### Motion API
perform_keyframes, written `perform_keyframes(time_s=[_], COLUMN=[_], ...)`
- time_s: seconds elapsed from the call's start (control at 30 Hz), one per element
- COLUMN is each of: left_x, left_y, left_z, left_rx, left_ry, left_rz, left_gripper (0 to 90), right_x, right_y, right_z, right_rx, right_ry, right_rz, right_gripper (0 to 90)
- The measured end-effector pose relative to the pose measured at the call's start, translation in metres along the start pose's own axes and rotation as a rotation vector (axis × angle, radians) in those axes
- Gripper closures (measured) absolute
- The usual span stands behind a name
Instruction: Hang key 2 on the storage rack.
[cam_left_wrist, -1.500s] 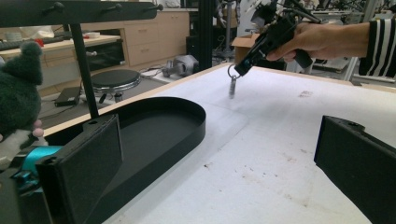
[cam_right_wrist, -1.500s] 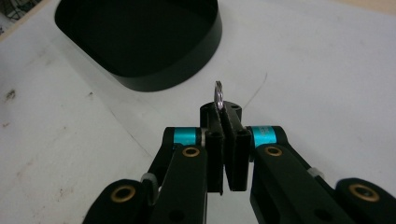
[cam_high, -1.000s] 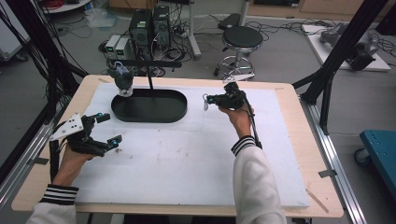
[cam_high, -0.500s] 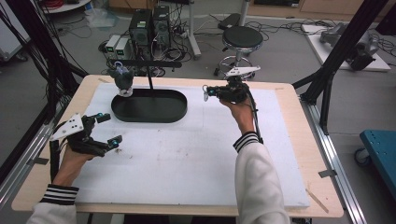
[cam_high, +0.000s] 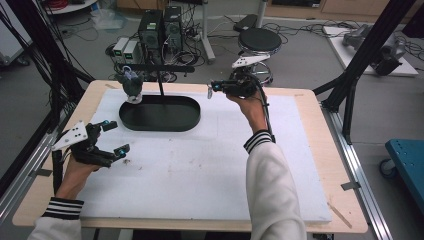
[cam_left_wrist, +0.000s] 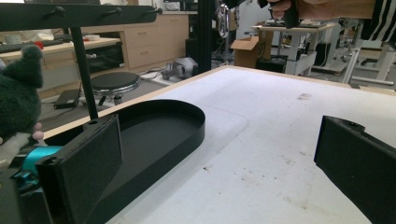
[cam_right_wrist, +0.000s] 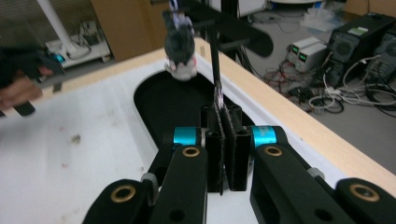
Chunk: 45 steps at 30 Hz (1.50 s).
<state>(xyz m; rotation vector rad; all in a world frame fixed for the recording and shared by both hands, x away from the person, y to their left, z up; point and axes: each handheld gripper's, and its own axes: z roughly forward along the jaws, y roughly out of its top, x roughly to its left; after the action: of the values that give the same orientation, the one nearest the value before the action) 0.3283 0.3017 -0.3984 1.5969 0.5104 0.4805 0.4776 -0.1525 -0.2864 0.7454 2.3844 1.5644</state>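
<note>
Hanging small trinkets on black T-shaped rack (cam_high: 160, 70) standing in black oval tray (cam_high: 160, 113) looks about half done: one dark grey fuzzy plush charm (cam_high: 132, 84) already dangles from left end of bar. Right gripper (cam_high: 214, 89), jaws pinched together on second item, thin silvery keychain (cam_right_wrist: 218, 100), held raised beside tray's right end, not yet hung. Left gripper (cam_high: 113, 137) resting on white table mat (cam_high: 210, 165), jaws spread apart, empty. Count: two grippers, one rack, one tray, one hung charm, one keychain
</note>
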Motion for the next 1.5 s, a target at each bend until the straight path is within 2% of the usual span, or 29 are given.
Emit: perform_keyframes(time_s=[0.17, 0.23, 0.4, 0.5, 0.67, 1.0, 1.17, 1.5], left_x=[0.000, 0.001, 0.001, 0.001, 0.001, 0.002, 0.001, 0.001], left_y=[0.000, 0.000, 0.000, -0.001, -0.001, 0.000, 0.000, 0.000], left_z=[0.000, 0.000, 0.000, 0.001, 0.001, -0.001, -0.001, -0.001], left_rx=[0.001, -0.001, -0.004, -0.002, 0.001, -0.007, -0.014, -0.014], left_ry=[-0.004, -0.003, -0.003, -0.009, -0.013, -0.012, -0.012, -0.015], left_rz=[0.001, -0.001, -0.002, -0.011, -0.006, -0.006, -0.007, -0.004], left_gripper=[1.7, 1.7, 1.7, 1.7, 1.7, 1.7, 1.7, 1.7], right_x=[-0.001, -0.001, -0.001, 0.001, 0.003, 0.008, 0.009, 0.004], right_y=[0.010, 0.015, 0.025, 0.035, 0.047, 0.075, 0.078, 0.072], right_z=[0.005, 0.007, 0.011, 0.016, 0.025, 0.036, 0.041, 0.056], right_rx=[0.016, 0.002, 0.034, 0.030, 0.050, 0.059, 0.061, 0.088], right_ry=[0.014, 0.018, 0.029, 0.039, 0.054, 0.074, 0.081, 0.097], right_rz=[-0.008, -0.016, -0.008, -0.032, -0.033, -0.069, -0.076, -0.053], right_gripper=[88.6, 88.7, 88.7, 88.8, 88.8, 88.8, 88.8, 88.8])
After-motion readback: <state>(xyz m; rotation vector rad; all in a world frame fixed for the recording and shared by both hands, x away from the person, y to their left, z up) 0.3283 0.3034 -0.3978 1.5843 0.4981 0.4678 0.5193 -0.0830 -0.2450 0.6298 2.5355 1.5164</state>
